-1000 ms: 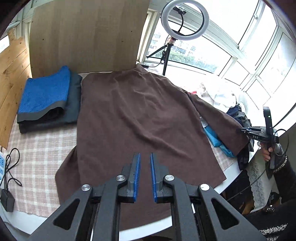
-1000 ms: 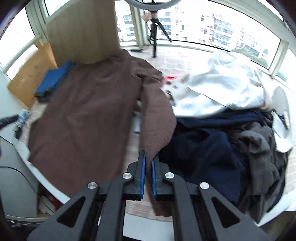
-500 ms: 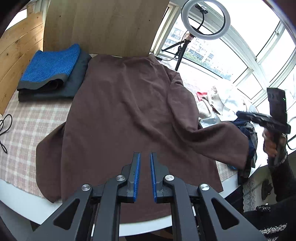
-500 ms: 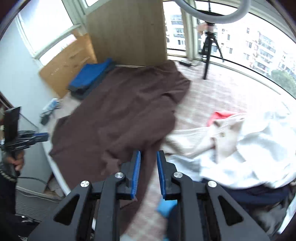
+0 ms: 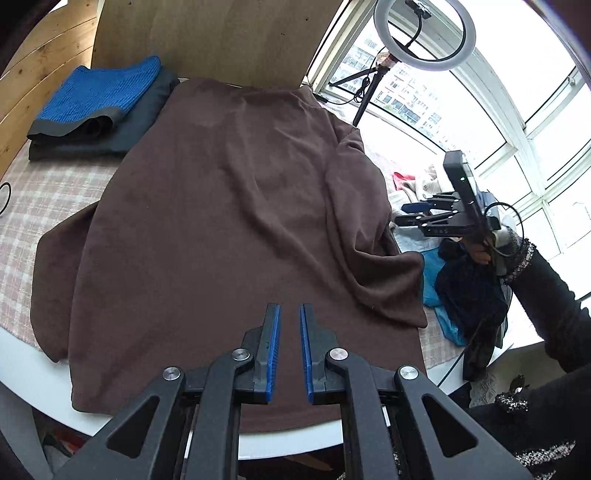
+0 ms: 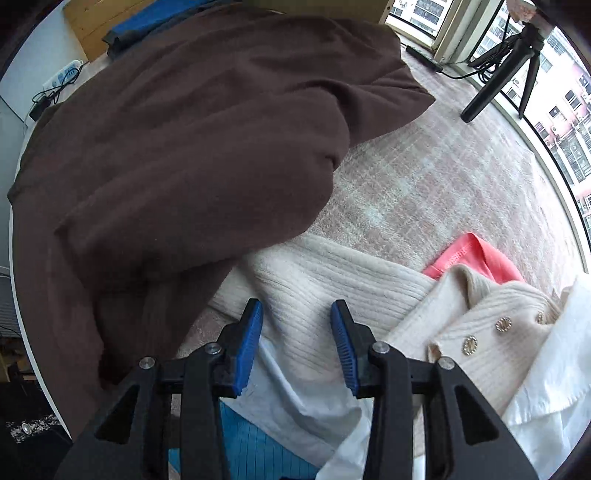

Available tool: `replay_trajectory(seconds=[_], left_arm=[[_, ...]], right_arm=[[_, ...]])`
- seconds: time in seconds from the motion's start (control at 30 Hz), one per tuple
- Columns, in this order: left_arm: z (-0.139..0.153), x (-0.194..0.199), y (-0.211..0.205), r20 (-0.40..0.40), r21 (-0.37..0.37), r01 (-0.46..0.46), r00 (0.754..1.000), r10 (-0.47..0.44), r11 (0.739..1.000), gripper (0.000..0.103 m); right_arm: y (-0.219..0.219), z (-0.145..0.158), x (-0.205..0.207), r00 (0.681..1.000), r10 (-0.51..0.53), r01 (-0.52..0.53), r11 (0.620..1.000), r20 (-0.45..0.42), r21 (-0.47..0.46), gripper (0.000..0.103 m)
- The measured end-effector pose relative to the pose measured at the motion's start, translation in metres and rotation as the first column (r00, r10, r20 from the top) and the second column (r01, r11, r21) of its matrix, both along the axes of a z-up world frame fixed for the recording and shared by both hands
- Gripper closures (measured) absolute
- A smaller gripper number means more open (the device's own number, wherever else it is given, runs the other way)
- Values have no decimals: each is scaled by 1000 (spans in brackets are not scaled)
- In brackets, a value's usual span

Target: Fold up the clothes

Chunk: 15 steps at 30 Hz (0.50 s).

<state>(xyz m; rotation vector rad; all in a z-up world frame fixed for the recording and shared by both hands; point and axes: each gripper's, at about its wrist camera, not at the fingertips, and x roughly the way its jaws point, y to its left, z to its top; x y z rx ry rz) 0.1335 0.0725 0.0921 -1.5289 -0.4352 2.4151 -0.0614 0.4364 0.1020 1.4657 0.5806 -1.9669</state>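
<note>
- The left gripper (image 5: 289, 325) hovers over the near hem of the brown garment (image 5: 229, 206); its fingers stand a narrow gap apart with nothing between them.
- The right gripper (image 6: 296, 332) is spread wide and empty, above a cream knit (image 6: 332, 280) just beside the garment's folded sleeve (image 6: 207, 192).
- The garment lies flat on the checked cloth (image 5: 44, 184) of the table (image 5: 22, 373), its long axis running from the near hem away toward the wooden board (image 5: 221, 37).
- The right sleeve is folded in over the body; the left sleeve (image 5: 55, 266) lies out along the side.
- The fabric is dark brown, soft, and rippled with creases near the folded sleeve.
- A folded blue and grey stack (image 5: 99, 107) sits beside the garment's far left corner.
- To the right lies a heap: cream knit with gold buttons (image 6: 502, 325), a coral piece (image 6: 469, 254), a white shirt (image 6: 554, 387), blue cloth (image 5: 432, 273).
- A ring light (image 5: 417, 33) stands on a tripod (image 6: 517, 59) by the window.
</note>
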Motion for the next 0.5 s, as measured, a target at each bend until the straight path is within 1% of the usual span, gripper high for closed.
replay_trajectory(seconds=[0.03,0.07,0.1,0.17,0.2,0.27,0.3,0.33,0.37,0.4,0.43,0.47,0.5], left_arm=[[1,-1,0,1,-2,-5,1000,5,1000,94],[1,-1,0,2,-3,-9,1000,9,1000,94],[1,-3,0,5,-3,-13,1000,13,1000,94],[0,-7,2,9,-4,-15,1000,15,1000,94],[-1,-10,4,11,0,-11,1000,11,1000,94],[-1,-17,13,11,15,14,1000,-14,1000,94],[-2,-20,19,10,18,31,999,-31,999,94],[-3,-24,25,9,22,48,999,-48,999,94],[-3,-27,31,8,26,65,998,-66,998,94],[-4,-30,39,8,35,88,996,-88,995,94],[-4,-34,47,7,46,111,994,-112,993,94],[-6,-37,55,10,61,130,991,-131,990,91],[-8,-40,64,12,77,153,988,-154,985,87]], right_arm=[[1,-1,-1,1000,-4,4,1000,-1,1,67],[2,-2,-3,1000,-8,8,1000,-1,2,83],[3,-2,-4,1000,-11,11,1000,-2,2,96],[5,-4,-7,1000,-19,19,1000,-3,4,97],[11,4,-6,999,-35,35,999,-24,-5,97],[40,38,0,988,-117,113,992,-102,-48,97],[61,58,3,975,-174,164,983,-139,-83,97],[87,79,6,954,-241,222,968,-176,-122,97],[117,100,9,924,-318,288,944,-211,-160,97],[151,117,12,882,-407,367,910,-239,-194,97],[188,133,14,827,-498,449,864,-261,-227,97],[223,141,14,758,-586,544,810,-286,-219,97],[248,145,16,694,-643,625,762,-324,-173,96]])
